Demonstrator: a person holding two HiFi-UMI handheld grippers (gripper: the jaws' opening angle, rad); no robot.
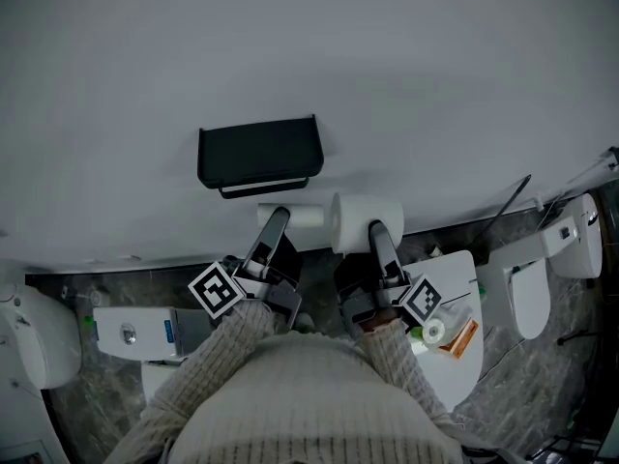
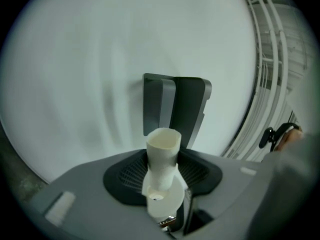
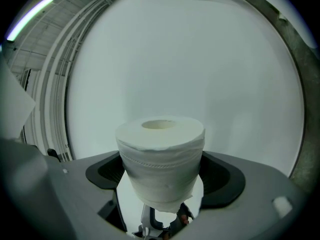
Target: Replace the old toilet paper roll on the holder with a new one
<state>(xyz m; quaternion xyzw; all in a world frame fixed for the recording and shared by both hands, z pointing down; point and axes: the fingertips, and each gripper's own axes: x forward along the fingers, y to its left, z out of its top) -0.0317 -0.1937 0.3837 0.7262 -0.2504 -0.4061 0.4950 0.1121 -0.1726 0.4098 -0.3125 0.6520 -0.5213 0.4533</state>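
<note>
A black toilet paper holder (image 1: 259, 153) hangs on the white wall with nothing on its bar. Just below it my left gripper (image 1: 276, 222) is shut on an empty cardboard tube (image 1: 293, 216). In the left gripper view the tube (image 2: 162, 151) stands between the pads of the left gripper (image 2: 162, 180), with the holder (image 2: 175, 106) straight behind it. To the right my right gripper (image 1: 379, 232) is shut on a full white toilet paper roll (image 1: 366, 222), below and right of the holder. The roll (image 3: 161, 159) fills the right gripper (image 3: 162, 186) in the right gripper view, facing bare wall.
A white toilet (image 1: 542, 269) stands at the right on the dark stone floor. A white cabinet top (image 1: 462, 356) below my right hand carries small packets. A white box-shaped unit (image 1: 135, 332) and a rounded white bin (image 1: 34, 341) sit at the left.
</note>
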